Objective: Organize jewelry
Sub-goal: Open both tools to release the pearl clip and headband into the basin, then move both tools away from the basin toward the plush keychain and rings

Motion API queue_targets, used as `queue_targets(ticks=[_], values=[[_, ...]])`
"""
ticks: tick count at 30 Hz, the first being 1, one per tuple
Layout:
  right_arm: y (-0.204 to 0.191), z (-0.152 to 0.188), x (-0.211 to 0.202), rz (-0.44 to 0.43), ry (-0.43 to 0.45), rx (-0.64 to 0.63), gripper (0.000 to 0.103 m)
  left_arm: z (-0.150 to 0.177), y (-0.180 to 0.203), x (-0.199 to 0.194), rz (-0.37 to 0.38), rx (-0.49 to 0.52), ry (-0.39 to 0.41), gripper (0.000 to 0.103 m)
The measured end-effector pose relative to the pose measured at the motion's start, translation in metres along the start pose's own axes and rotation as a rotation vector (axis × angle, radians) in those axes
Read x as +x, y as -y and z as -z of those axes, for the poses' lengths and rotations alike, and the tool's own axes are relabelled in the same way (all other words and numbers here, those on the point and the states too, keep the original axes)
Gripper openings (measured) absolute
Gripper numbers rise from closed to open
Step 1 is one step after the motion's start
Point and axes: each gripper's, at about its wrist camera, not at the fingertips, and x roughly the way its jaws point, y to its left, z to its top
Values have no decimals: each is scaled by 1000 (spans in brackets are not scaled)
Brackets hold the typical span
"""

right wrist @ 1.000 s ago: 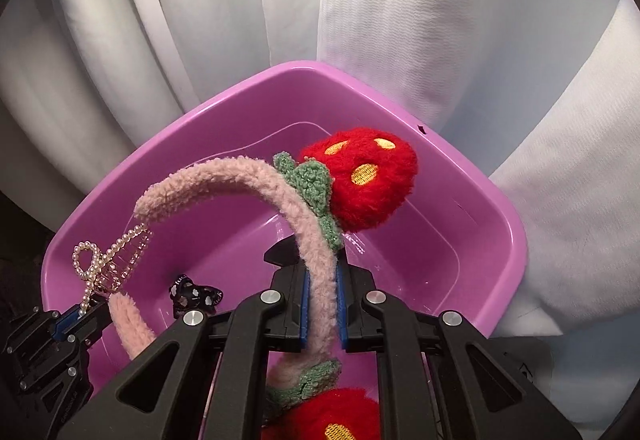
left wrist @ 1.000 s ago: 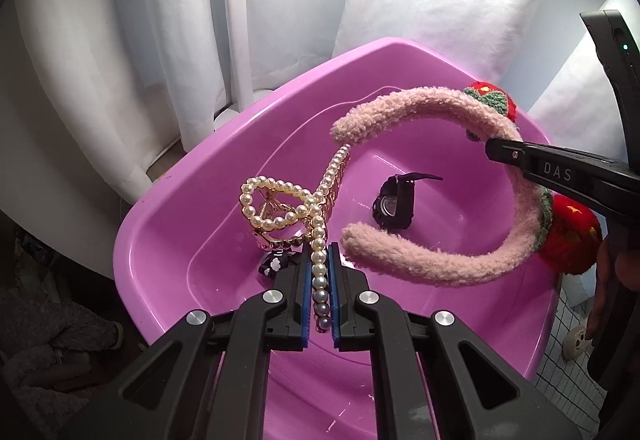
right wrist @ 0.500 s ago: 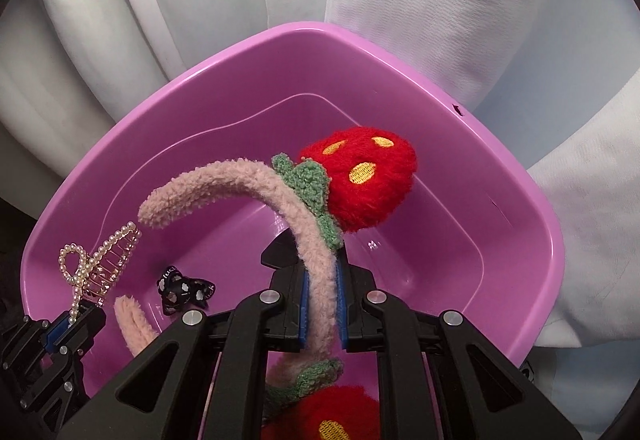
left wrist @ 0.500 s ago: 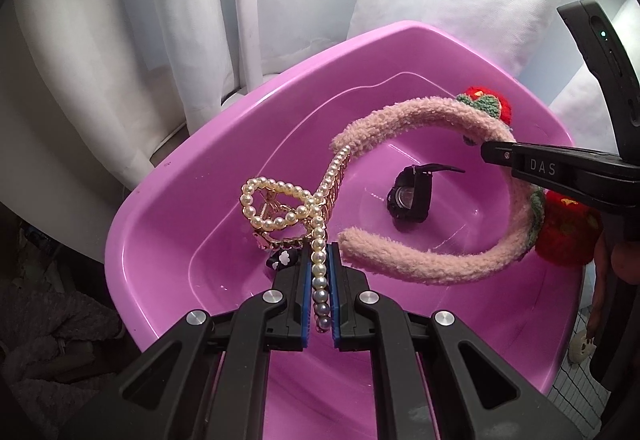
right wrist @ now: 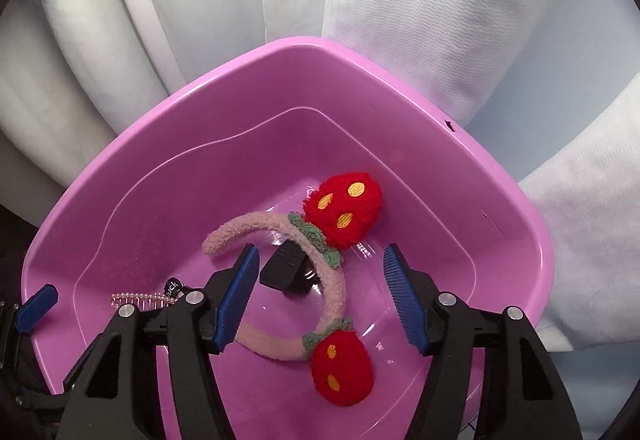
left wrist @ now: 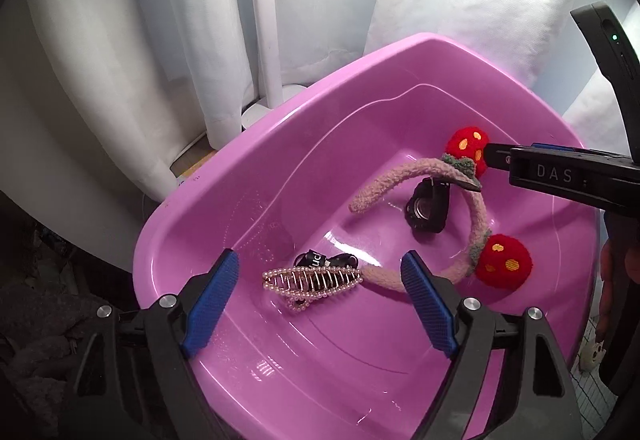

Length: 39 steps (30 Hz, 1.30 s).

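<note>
Two tools hang over a pink tub (left wrist: 224, 175), jaws opening and gripping nothing: the left tool (left wrist: 320, 300) above a pearl clip (left wrist: 312, 282), the right tool (right wrist: 320, 298) above a strawberry headband (right wrist: 334, 292) lying on the tub's floor.

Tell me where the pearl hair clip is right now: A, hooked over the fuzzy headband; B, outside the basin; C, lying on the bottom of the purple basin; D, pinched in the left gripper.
C: the pearl hair clip lies flat on the purple basin floor, nothing gripping it.
</note>
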Motion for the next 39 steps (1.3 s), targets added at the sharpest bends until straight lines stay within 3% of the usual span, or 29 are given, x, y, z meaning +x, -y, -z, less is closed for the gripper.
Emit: queue_targets(ticks=[24,39], values=[[13,22,-33,-19,61,55,62,14,11,-24,9,41,40,81],[22,56,-68,-48,103,71,62,28,23,-52,30,50,79,81]])
